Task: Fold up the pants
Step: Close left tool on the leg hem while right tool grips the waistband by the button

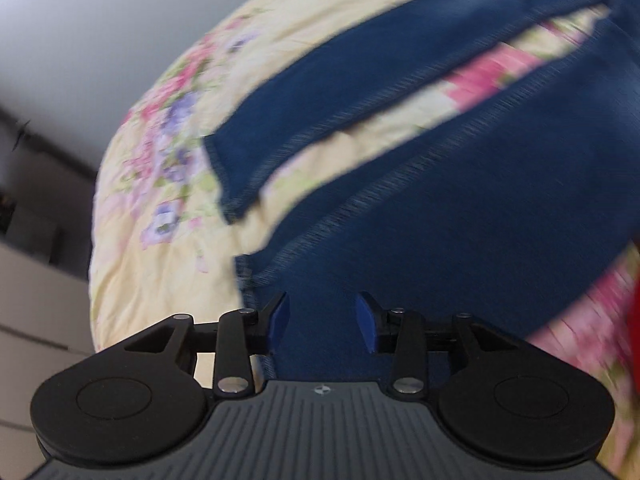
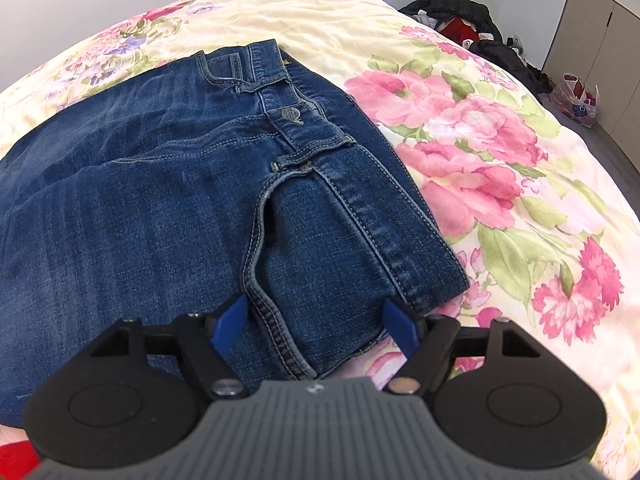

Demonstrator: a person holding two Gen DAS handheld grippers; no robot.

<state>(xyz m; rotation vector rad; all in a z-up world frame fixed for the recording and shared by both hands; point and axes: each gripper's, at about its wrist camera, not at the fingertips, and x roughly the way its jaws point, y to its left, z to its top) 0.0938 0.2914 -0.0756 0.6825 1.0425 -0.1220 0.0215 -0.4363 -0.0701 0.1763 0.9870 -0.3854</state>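
Blue denim jeans (image 2: 160, 200) lie flat on a floral bedspread (image 2: 480, 140). The right wrist view shows the waistband with its button (image 2: 291, 114) and the fly seam. My right gripper (image 2: 316, 320) is open, its blue pads either side of the near waist corner, just above the cloth. In the left wrist view, which is blurred, the two legs (image 1: 440, 200) stretch away with a strip of bedspread between them. My left gripper (image 1: 322, 316) is open over the near leg's hem end, with nothing between the pads.
The bed edge (image 1: 96, 220) drops off to the left in the left wrist view, with pale cabinets beyond. A pile of dark clothes (image 2: 472, 28) lies at the bed's far right. A plastic bag (image 2: 576, 98) stands on the floor by a cupboard.
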